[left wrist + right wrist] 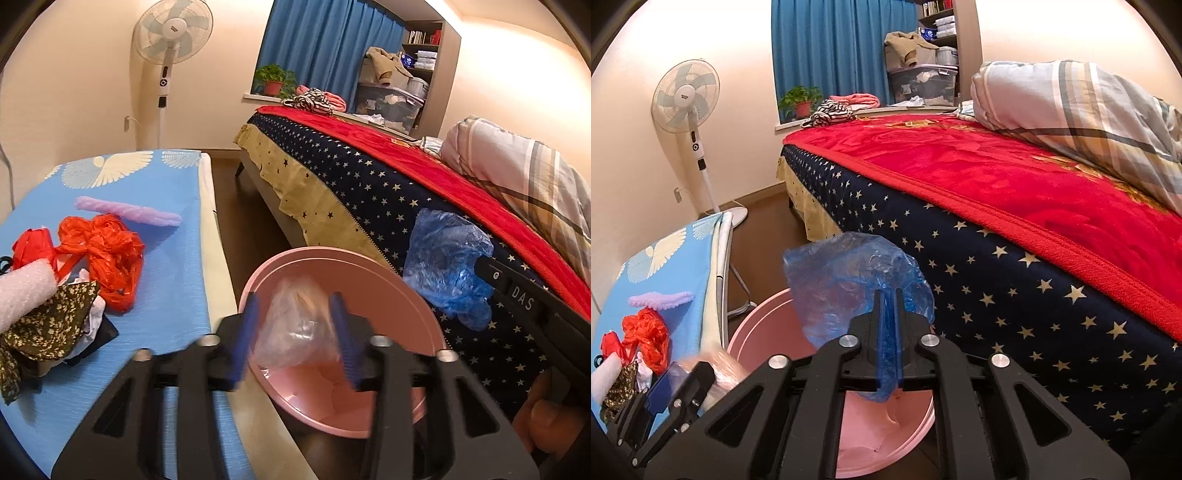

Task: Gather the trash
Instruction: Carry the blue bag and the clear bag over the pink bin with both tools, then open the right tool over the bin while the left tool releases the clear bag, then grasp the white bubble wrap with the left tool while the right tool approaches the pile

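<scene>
Two bags hang over the pink bin (369, 266): w/ left gripper (295, 332) jaws spread, pads clear of the clear bag (299, 325), we let it fall, then part the right gripper (888, 328), pinching the blue bag (849, 273), over the bin's middle.

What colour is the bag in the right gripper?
Blue. The crinkly plastic bag shows best in the right wrist view, pinched in the right gripper.

You are working in a home bedroom: a bed (997, 206) under a red blanket (960, 173) is filling your three o'clock side, a pedestal fan (689, 99) is standing at ten o'clock, and blue curtains (831, 48) are hanging at twelve o'clock behind a potted plant (799, 101).
</scene>
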Tool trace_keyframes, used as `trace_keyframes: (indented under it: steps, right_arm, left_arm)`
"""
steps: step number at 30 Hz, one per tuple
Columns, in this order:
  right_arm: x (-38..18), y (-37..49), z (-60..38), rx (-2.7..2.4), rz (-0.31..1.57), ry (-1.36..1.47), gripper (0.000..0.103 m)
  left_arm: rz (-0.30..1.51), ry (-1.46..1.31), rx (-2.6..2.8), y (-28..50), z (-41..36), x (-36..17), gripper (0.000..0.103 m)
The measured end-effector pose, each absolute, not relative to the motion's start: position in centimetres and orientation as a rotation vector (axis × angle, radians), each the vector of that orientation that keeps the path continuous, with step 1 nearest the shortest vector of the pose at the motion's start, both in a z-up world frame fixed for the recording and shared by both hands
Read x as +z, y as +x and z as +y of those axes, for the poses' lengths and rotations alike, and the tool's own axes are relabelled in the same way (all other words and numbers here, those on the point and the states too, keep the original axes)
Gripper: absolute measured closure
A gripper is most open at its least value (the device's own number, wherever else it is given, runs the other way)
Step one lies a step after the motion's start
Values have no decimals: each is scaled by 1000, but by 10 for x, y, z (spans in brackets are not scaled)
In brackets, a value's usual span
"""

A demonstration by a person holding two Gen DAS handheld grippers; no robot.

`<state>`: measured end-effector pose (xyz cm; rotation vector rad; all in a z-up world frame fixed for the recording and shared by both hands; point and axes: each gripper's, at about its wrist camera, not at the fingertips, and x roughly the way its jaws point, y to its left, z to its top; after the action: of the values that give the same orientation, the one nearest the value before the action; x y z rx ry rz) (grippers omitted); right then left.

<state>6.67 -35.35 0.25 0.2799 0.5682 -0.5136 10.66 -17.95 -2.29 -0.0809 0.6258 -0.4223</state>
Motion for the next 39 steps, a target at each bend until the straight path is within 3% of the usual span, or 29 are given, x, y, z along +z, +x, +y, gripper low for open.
trace_keyframes:
  steps: [1,3,5,39]
  right_arm:
    - [2,67,-354,-513,572,283,87]
    - [2,66,-354,-520,575,283,68]
    - [3,64,-354,-530,572,290,65]
    - [32,49,-258,-272,505,265,65]
  left_arm:
    - [618,-83,-412,105,-178,-22,46]
    - [616,-92,-408,105,-175,-21,46]
    - [609,-91,-405,102,-172,-18,46]
    - [497,-152,-223,57,-56,21,47]
